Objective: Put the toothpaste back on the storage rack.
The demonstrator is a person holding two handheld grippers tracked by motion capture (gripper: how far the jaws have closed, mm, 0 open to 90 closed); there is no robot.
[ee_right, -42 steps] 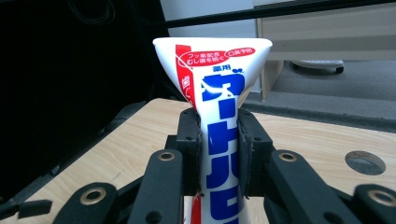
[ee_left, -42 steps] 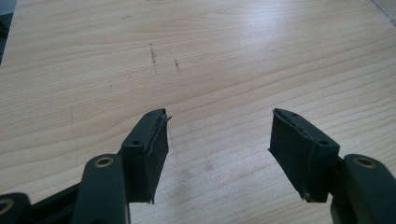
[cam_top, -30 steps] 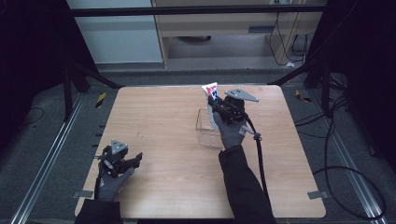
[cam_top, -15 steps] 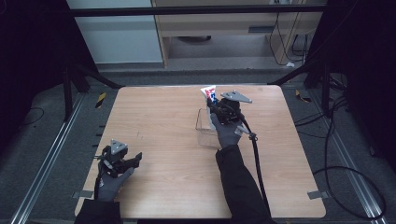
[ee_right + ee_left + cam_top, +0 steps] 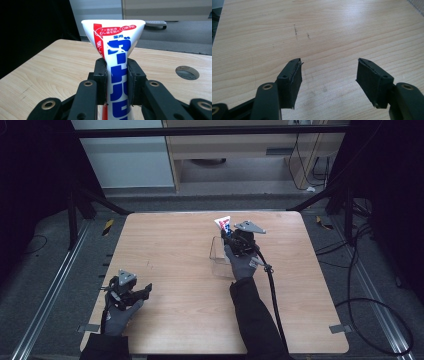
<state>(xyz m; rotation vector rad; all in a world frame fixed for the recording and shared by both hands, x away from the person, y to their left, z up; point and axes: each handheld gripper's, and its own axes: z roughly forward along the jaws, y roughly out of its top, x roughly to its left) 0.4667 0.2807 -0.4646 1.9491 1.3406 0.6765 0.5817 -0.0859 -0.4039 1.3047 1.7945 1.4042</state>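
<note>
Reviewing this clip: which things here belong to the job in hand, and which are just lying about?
In the job:
- tube, clamped upright in the right hand-held gripper
- clear box, right under that gripper

Not in use:
- left hand-held gripper, open, idle over bare table
- yellow-black item on the floor beside the table

You're wearing dark sleeves and grey gloves. Your right gripper (image 5: 231, 239) is carrying a grey three-cornered plate behind its fingers and trailing a thick black cable. Your left gripper (image 5: 329, 77) is showing black jaws, brass-ringed pivots below the pads (image 5: 295, 82).
</note>
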